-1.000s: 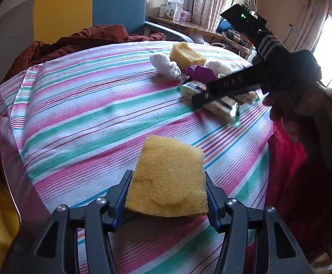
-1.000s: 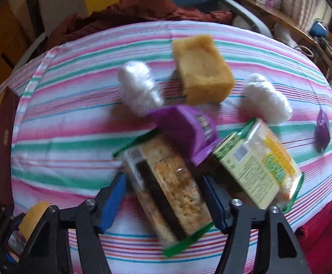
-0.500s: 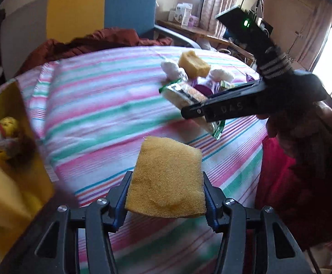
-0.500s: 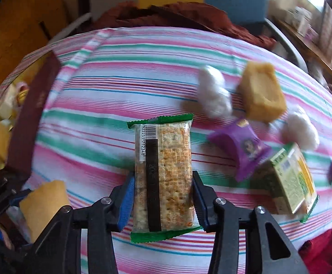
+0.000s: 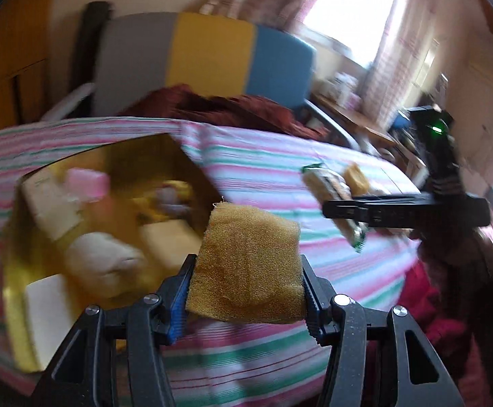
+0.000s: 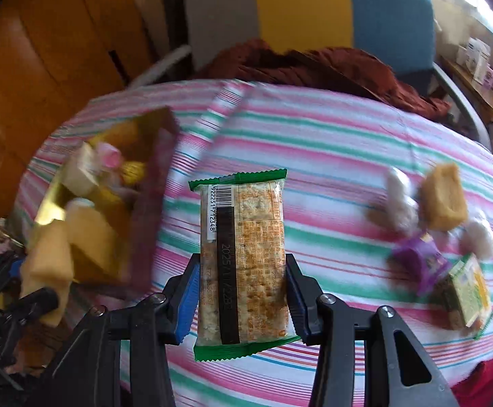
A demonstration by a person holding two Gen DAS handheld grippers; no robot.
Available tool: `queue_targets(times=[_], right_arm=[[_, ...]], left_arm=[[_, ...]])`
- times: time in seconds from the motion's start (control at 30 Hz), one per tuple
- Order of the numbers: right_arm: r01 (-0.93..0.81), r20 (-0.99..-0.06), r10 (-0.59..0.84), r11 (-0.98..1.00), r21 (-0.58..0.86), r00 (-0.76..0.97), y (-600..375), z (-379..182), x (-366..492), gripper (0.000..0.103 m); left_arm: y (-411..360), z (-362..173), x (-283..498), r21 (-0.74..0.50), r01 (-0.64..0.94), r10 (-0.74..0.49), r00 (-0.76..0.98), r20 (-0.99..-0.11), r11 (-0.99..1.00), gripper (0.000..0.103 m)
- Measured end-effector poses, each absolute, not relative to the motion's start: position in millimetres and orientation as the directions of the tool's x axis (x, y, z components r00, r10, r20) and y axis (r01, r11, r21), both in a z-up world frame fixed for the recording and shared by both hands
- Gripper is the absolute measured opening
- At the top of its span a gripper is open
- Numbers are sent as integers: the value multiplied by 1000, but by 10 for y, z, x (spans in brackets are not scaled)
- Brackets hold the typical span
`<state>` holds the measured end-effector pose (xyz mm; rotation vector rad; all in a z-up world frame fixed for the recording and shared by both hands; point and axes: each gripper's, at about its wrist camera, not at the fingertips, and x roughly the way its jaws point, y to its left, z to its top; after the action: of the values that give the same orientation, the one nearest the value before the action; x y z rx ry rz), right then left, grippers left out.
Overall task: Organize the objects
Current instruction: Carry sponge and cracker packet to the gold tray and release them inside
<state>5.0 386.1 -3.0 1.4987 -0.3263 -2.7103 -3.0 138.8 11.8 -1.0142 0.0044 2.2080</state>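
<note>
The left tongs are clamped narrowly on a yellow sponge, coarse and slightly squashed at the pinch. The right tongs are pinched on a cracker packet, clear film with green crimped ends, held lengthwise. Both loads hang above the striped bench, the sponge at the near edge of the gold box, the packet just right of it. This looks like the carry-to-box step; next, each needs lowering inside and releasing. The blurred contents seem to be foam blocks and soft toys.
</note>
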Motion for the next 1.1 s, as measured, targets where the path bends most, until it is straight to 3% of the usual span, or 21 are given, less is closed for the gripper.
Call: queue_targets(times=[0.23,0.43,0.63,0.73,1.1], right_arm=[[19,-790,-282,-945,325,-544,3239,196,-320,46],[2,-786,-361,-909,416,-503,2742,172,-806,46],[-42,-697,-504,-795,606,-511,2549,137,-1158,49],[-8,-701,-504,-809,588,-504,2438,139,-1131,50],[40,-807,-302,-944,328,-508,2314,-8,-701,59]], left_arm=[[756,-17,-218,-298,-438,511,-527,-680,-848,56],[521,-153,-289,-302,-373,471,-542,-696,-877,57],[368,-210,-325,-294,-324,433,-560,-706,-899,71],[289,-217,-347,-287,-295,409,-576,-708,-911,78],[294,-25,-293,-136,-207,242,-677,-695,-969,82]])
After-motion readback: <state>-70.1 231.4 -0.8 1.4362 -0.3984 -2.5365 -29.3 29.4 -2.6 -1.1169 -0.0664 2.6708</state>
